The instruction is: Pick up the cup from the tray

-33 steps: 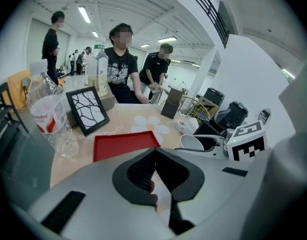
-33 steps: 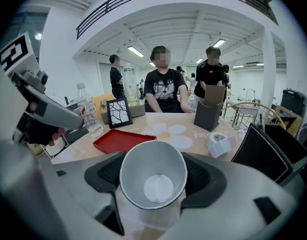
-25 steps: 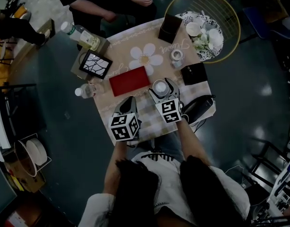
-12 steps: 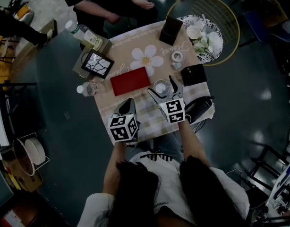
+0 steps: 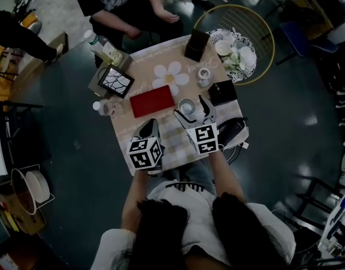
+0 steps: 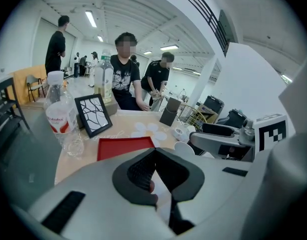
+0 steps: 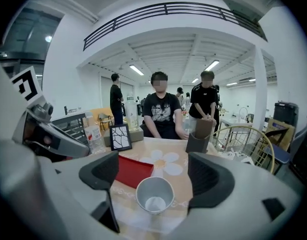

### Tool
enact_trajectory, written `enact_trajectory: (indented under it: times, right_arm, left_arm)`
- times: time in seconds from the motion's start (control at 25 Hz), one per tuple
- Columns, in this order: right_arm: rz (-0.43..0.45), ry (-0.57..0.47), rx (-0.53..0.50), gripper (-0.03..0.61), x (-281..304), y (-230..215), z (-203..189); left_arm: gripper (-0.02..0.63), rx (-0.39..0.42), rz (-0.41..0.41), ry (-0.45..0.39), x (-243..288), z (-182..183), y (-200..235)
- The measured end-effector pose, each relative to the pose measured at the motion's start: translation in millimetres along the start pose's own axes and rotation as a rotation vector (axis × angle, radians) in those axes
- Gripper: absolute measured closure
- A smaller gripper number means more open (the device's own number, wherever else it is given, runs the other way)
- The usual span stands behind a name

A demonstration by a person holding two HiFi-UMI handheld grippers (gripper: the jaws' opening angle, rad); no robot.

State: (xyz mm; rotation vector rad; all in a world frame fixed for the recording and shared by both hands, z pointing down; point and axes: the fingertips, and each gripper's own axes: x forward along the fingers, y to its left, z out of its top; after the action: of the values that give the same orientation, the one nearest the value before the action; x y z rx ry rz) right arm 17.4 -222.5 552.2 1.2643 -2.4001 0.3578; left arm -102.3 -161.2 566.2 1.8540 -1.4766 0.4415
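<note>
A pale cup (image 5: 187, 106) (image 7: 154, 195) stands upright and empty on the table, just right of the flat red tray (image 5: 153, 101) (image 7: 134, 170). My right gripper (image 5: 190, 109) (image 7: 156, 173) is open wide just behind the cup. Its dark pads (image 7: 99, 170) flank the cup's near side without touching it. My left gripper (image 5: 151, 126) (image 6: 153, 156) hovers over the table's near edge, left of the right one. It is shut, with the pads meeting at the tips and nothing held.
A picture frame (image 5: 116, 81), a clear bottle (image 5: 103, 107), a dark upright holder (image 5: 195, 44), a small white roll (image 5: 204, 75) and a black box (image 5: 222, 92) share the table. A yellow wire chair (image 5: 257, 32) holds white dishes. People sit at the far side (image 5: 122, 4).
The right gripper's jaws have spread apart from around the cup and drawn back a little toward me. The cup stays standing beside the tray. The left gripper has barely moved.
</note>
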Motion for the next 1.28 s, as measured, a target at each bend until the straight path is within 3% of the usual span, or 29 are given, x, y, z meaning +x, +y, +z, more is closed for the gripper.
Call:
enact_trajectory:
  times: [0.16,0.24,0.48,0.56,1.28]
  right_arm:
    - [0.002,0.012,0.015,0.145,-12,12,5]
    - [0.003,0.028,0.008,0.182,-17,22,2]
    - [-0.044,0.021,0.01,0.496,-31,32,5]
    - [-0.044,0.017,0.022,0.564,-35,34,7]
    - [0.01,0.104,0.026,0.572,-53,59,-16]
  left_arm:
    - [0.606,-0.011,-0.012,-0.029,-6,4,-5]
    - [0.604,-0.014,-0.017,-0.042,-10,6,-8]
    - [0.605,-0.021,-0.03,-0.08,-21,8,-17]
    - [0.606,-0.026,-0.035,-0.09,-24,7,-20]
    - [0.606,-0.046,-0.051,-0.125,-44,-1,-24]
